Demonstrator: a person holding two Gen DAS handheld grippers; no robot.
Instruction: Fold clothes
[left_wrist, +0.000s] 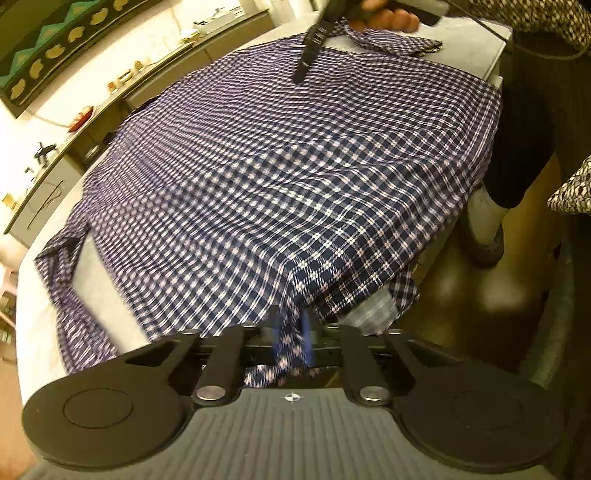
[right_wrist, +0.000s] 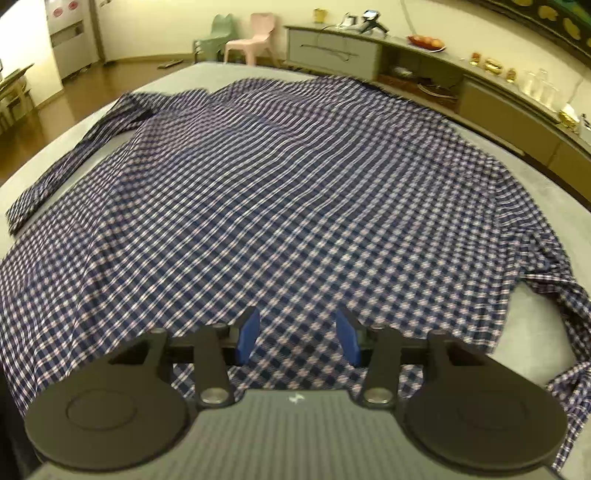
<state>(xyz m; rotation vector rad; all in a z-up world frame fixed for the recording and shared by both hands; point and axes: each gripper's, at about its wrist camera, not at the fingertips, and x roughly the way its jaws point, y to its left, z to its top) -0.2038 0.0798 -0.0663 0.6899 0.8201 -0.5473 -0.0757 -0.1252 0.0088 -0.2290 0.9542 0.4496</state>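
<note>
One checked shirt (right_wrist: 280, 192), navy with white and pink lines, is lying spread across a grey desk (right_wrist: 546, 206), covering most of its top. In the right wrist view a sleeve (right_wrist: 70, 162) is stretching out along the far left of the desk, and another sleeve (right_wrist: 569, 295) is bunching up at the right edge. The right tongs (right_wrist: 297, 338) are standing spread apart over the near hem, their blue pads (right_wrist: 248, 338) well clear of each other with checked cloth lying between and beneath them; the pads are not pressing on it.

In the left wrist view the left tongs (left_wrist: 291, 341) are pressed together and pinching a fold of the shirt (left_wrist: 280, 192) at its near edge, the cloth gathering into a narrow ridge between the blue pads (left_wrist: 306, 341). At the far end of the desk (left_wrist: 476, 48) in this view, a hand (left_wrist: 388, 16) is gripping the other tool above the shirt's far corner. To the right of the desk, a person's dark trouser leg (left_wrist: 524, 122) is showing. A long sideboard (right_wrist: 406, 62) carrying small items is running along the far wall, with a pink chair (right_wrist: 255, 35) and a green chair (right_wrist: 216, 33) beyond the desk.
</note>
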